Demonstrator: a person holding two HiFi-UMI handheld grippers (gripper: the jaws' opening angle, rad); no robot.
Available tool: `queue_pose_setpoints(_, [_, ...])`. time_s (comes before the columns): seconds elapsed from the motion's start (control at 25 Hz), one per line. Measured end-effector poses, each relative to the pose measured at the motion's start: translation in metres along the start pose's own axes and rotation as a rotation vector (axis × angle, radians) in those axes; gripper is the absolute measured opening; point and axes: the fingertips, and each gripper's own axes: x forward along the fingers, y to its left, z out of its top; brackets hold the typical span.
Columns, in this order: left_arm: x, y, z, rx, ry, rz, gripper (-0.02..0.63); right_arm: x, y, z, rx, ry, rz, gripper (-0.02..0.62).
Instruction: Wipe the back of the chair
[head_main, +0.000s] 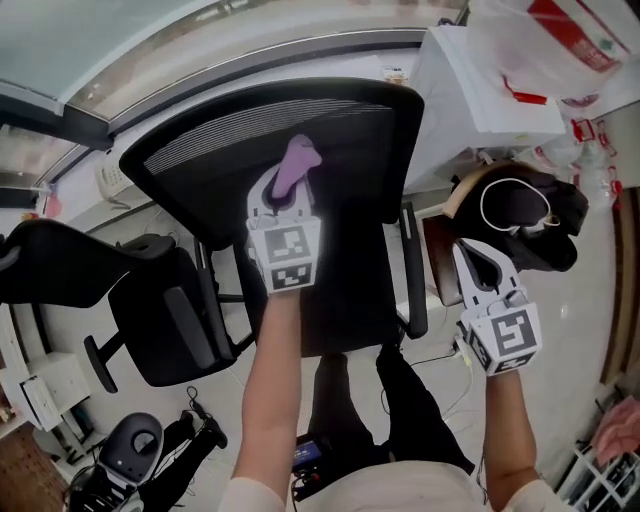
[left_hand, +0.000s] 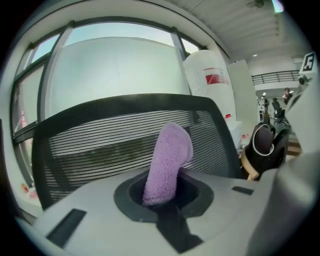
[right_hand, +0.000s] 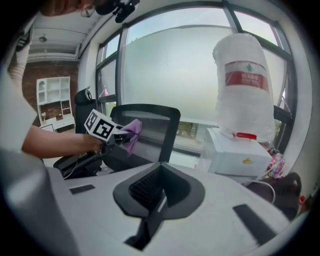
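A black mesh office chair stands in front of me, its backrest (head_main: 345, 140) facing up in the head view. My left gripper (head_main: 291, 190) is shut on a purple cloth (head_main: 297, 162), which rests against the mesh near the middle of the backrest. In the left gripper view the cloth (left_hand: 168, 161) sticks up from between the jaws, right in front of the mesh (left_hand: 95, 142). My right gripper (head_main: 478, 262) hangs to the right of the chair, shut and holding nothing. The right gripper view shows the backrest (right_hand: 159, 131), the cloth (right_hand: 132, 132) and the left gripper (right_hand: 119, 136) from the side.
A second black chair (head_main: 150, 305) stands at the left. A white box (head_main: 480, 95) carrying a white plastic bag (head_main: 560, 35) sits at the right by the window. A black bag (head_main: 525, 215) lies on a seat just beyond my right gripper.
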Motion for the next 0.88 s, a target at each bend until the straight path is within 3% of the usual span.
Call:
queue_pose_setpoints(0.2, [-0.046, 0.130, -0.048, -0.064, 0.064, 0.215, 0.052, 0.063, 0.049, 0.066, -0.071, -0.112, 0.075, -0.006])
queue_pose_setpoints(0.32, [-0.075, 0.179, -0.071, -0.128, 0.089, 0.297, 0.052, 0.101, 0.072, 0.084, -0.104, -0.136, 0.112, -0.005])
queue_pose_setpoints(0.64, [-0.090, 0.206, -0.087, -0.109, 0.073, 0.318, 0.052, 0.140, 0.116, 0.107, -0.149, -0.128, 0.164, -0.005])
queue_pose_setpoints(0.88, [-0.075, 0.184, -0.081, -0.127, 0.072, 0.289, 0.051, 0.134, 0.102, 0.102, -0.138, -0.122, 0.158, -0.005])
